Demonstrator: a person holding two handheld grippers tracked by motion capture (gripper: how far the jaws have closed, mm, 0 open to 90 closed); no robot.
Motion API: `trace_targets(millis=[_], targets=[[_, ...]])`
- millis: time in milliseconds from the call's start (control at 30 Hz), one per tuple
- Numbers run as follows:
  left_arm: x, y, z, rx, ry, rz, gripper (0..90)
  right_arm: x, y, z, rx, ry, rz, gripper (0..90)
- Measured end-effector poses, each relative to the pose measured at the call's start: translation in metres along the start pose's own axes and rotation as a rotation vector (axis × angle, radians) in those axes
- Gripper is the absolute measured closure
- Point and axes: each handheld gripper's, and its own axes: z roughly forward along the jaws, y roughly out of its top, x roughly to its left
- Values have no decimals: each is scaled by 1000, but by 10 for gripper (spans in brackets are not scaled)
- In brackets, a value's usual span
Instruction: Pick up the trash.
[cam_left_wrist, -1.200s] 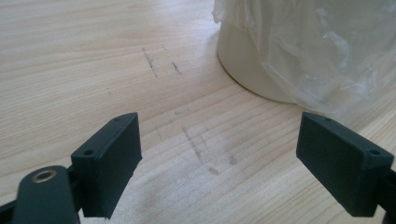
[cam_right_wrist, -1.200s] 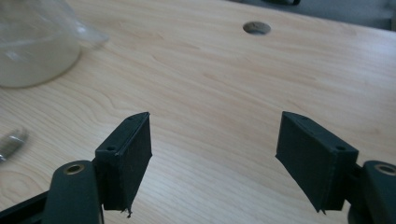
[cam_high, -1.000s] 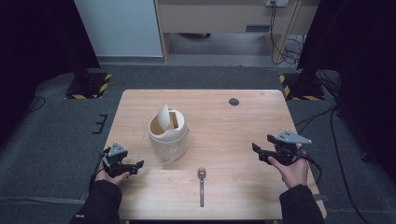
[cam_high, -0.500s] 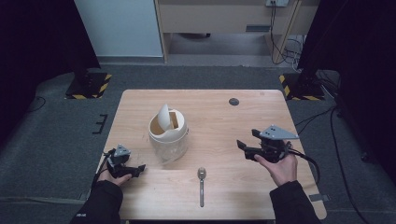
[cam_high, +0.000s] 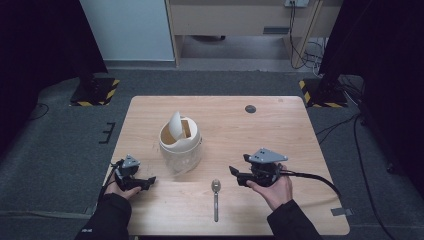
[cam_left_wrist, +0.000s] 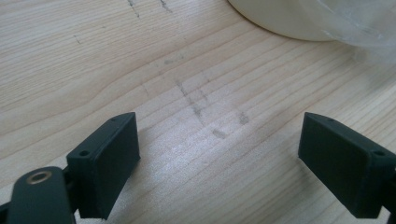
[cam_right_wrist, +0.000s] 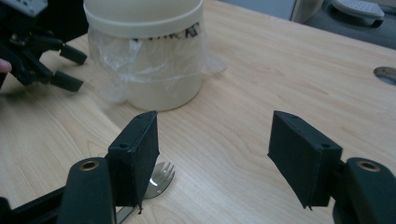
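A cream swing-lid bin (cam_high: 180, 145) with a clear plastic liner stands at the table's middle, its lid flap tilted up. A metal spork (cam_high: 215, 197) lies in front of it near the front edge. My left gripper (cam_high: 148, 182) rests low at the front left, open, its jaws (cam_left_wrist: 219, 158) over bare wood with the bin's base (cam_left_wrist: 289, 18) just ahead. My right gripper (cam_high: 235, 176) is open, right of the spork and pointing left. Between and past its jaws (cam_right_wrist: 215, 154) I see the bin (cam_right_wrist: 144, 51). The spork's head (cam_right_wrist: 161, 175) lies by its left jaw, untouched.
A small dark round disc (cam_high: 250, 108) sits near the table's far edge, right of centre. The wooden table (cam_high: 300, 150) is bare on its right half. Cables trail from the right gripper over the right edge. Dark floor mats surround the table.
My right gripper has moved left across the table, from near the right edge to just right of the spork. The left gripper has barely shifted.
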Motion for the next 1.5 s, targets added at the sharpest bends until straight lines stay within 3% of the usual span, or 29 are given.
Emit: trace_targets(millis=[233,400,600,867,1033,1233,1400,1500], targets=[[0,0,0,-3,-1,-8,114,15,-15,15,32,8,7,363],[0,0,0,-3,0,-7,112,31,-34,33,99,33,31,375],[0,0,0,-4,0,-10,110,42,-50,47,147,27,54,374],[0,0,1,-3,-3,-15,109,53,-69,67,209,4,68,333],[0,1,1,-2,-3,-16,109,54,-72,71,222,-6,75,318],[0,1,1,-4,-3,-21,109,54,-73,73,231,-26,67,341],[1,1,0,-4,-5,-22,109,49,-71,71,259,-36,-5,499],[1,1,0,-4,-6,-22,110,47,-71,70,266,-33,-24,528]])
